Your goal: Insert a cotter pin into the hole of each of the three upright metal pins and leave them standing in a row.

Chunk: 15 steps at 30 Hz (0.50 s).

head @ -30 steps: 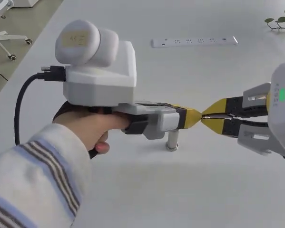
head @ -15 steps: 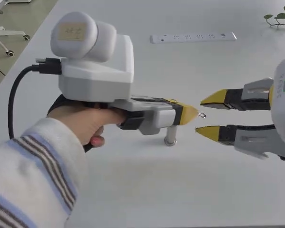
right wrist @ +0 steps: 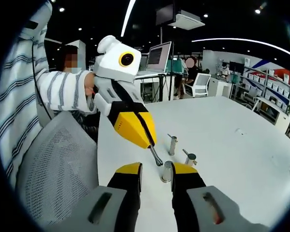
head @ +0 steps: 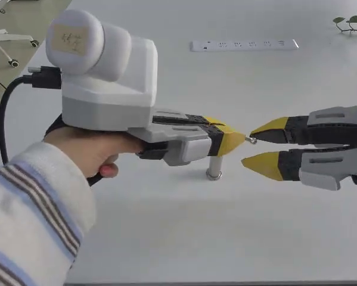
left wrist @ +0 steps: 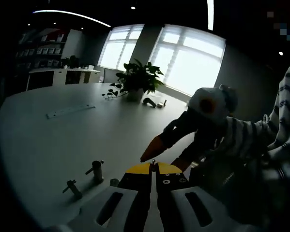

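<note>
Left gripper point(head: 241, 140) jaws together, clamped on thin steel cotter pin point(head: 250, 140), held just above bare metal pin point(head: 213, 168); right gripper point(head: 250, 146) jaws apart, tips near cotter pin; fitted pin point(right wrist: 172, 144) and second fitted pin point(right wrist: 190, 157) upright just beyond bare metal pin; white table point(head: 166, 238) open around it; power strip point(head: 244, 44) well beyond.

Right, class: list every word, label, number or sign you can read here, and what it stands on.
No text can be read.
Yellowish sticker on the left hand-held gripper: dark marks, too blurred to read.
Power strip on the table: no legible print.
</note>
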Each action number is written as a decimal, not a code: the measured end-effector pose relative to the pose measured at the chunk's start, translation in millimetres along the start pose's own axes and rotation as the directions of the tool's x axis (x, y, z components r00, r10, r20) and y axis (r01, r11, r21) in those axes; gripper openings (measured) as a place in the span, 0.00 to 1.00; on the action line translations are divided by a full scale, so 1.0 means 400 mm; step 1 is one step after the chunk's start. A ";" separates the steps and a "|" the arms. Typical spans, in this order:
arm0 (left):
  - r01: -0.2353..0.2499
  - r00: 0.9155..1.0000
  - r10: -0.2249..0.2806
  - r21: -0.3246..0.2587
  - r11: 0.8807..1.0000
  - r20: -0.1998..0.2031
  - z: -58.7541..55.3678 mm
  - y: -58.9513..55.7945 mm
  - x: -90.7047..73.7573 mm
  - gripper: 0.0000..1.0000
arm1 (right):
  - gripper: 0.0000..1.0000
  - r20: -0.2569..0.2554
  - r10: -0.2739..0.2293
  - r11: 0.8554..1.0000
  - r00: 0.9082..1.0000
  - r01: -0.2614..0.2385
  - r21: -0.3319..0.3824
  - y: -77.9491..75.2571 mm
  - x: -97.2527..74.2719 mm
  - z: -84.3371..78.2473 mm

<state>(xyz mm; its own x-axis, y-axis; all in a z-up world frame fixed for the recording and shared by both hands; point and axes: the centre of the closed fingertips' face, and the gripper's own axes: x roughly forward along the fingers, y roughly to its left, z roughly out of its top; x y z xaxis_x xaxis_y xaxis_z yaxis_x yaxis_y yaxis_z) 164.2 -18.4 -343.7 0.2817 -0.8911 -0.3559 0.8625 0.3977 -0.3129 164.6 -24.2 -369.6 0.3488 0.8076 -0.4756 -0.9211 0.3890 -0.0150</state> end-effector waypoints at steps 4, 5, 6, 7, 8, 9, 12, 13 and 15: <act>0.026 1.000 -0.026 0.066 0.997 -0.001 -0.002 -0.021 0.000 0.00 | 0.15 0.011 0.024 1.000 1.000 -0.024 0.020 0.005 0.001 0.003; 0.030 1.000 -0.030 0.116 0.993 0.007 0.002 -0.024 0.001 0.00 | 0.15 0.013 0.032 0.999 0.999 -0.032 0.022 0.010 0.001 0.004; 0.033 0.999 -0.034 0.122 0.992 0.008 0.002 -0.030 0.001 0.00 | 0.14 0.014 0.042 0.999 0.999 -0.042 0.026 0.015 0.001 0.005; 0.038 0.999 -0.039 0.120 0.992 0.008 0.002 -0.035 0.001 0.00 | 0.13 0.015 0.043 0.999 0.999 -0.043 0.025 0.017 0.002 0.006; 0.042 0.999 -0.043 0.118 0.992 0.009 0.004 -0.035 0.001 0.00 | 0.12 0.014 0.048 0.999 0.999 -0.048 0.026 0.020 0.002 0.006; 0.048 0.999 -0.050 0.126 0.991 0.013 0.006 -0.038 0.002 0.00 | 0.12 0.013 0.051 0.998 0.999 -0.052 0.028 0.023 0.002 0.005; 0.060 0.998 -0.062 0.154 0.986 0.008 0.008 -0.039 0.002 0.00 | 0.06 0.004 0.054 0.998 0.999 -0.054 0.026 0.023 0.004 -0.003; 0.065 0.998 -0.066 0.161 0.985 0.001 0.005 -0.037 0.002 0.00 | 0.05 0.005 0.059 0.998 0.998 -0.059 0.031 0.025 0.003 -0.004; 0.073 0.997 -0.072 0.170 0.983 -0.010 -0.001 -0.040 0.002 0.00 | 0.04 0.018 0.071 0.997 0.997 -0.072 0.039 0.031 0.001 0.000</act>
<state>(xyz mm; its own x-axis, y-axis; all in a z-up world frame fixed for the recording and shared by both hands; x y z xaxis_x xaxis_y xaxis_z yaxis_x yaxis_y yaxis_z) 150.5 -25.3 -339.1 0.2145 -0.9152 -0.3412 0.9397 0.2886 -0.1835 153.3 -18.9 -370.0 0.2853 0.8412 -0.4593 -0.9363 0.3470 0.0539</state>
